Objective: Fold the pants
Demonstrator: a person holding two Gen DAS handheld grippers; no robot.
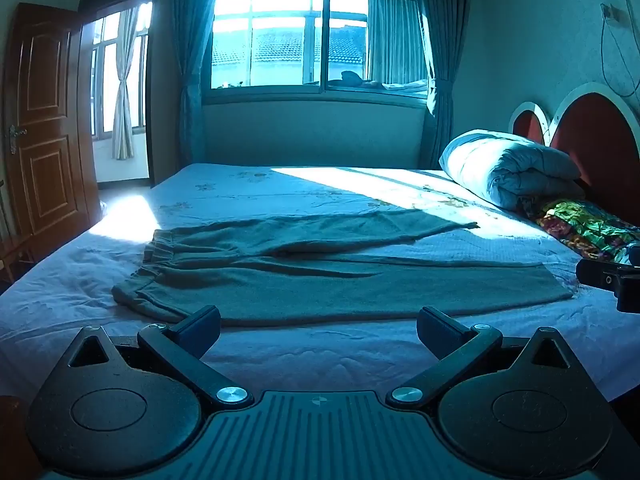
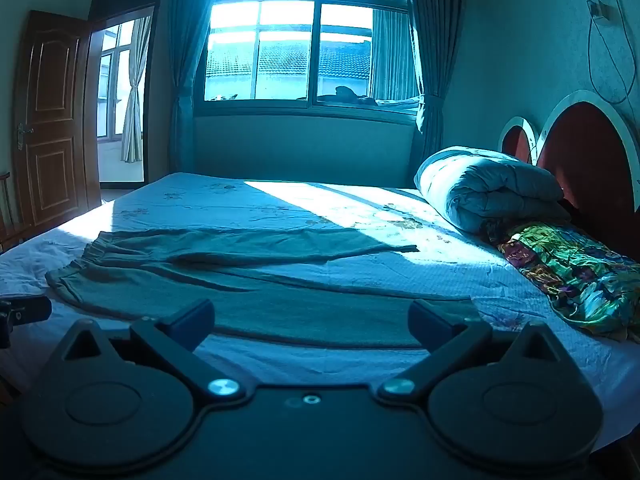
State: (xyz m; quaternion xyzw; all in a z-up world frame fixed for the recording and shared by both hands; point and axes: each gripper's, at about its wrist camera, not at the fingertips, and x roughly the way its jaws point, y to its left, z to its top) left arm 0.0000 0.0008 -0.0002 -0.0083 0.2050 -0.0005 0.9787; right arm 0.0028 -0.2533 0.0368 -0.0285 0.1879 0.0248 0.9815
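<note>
Two grippers hung over the near edge of the bed, both tipped a little downward and both empty. At the bottom of the left wrist view the left gripper had its jaws spread wide, nothing between them but the pale sheet, with the near hem of the pants just beyond its fingertips. The right gripper stood just as wide at the bottom of its own view, its fingertips reaching to the near edge of the cloth, though I could not tell whether they touched it.

Those dark pants lay flat across the middle of the frame, waistband toward the left, the two legs running off to the right, the far leg ending in a patch of sunlight. Up in the right of the frame sat a rolled quilt against the red headboard, with a bright patterned cloth lying just below it. A window with drawn-back curtains filled the upper middle, and a wooden door stood open at the left.
</note>
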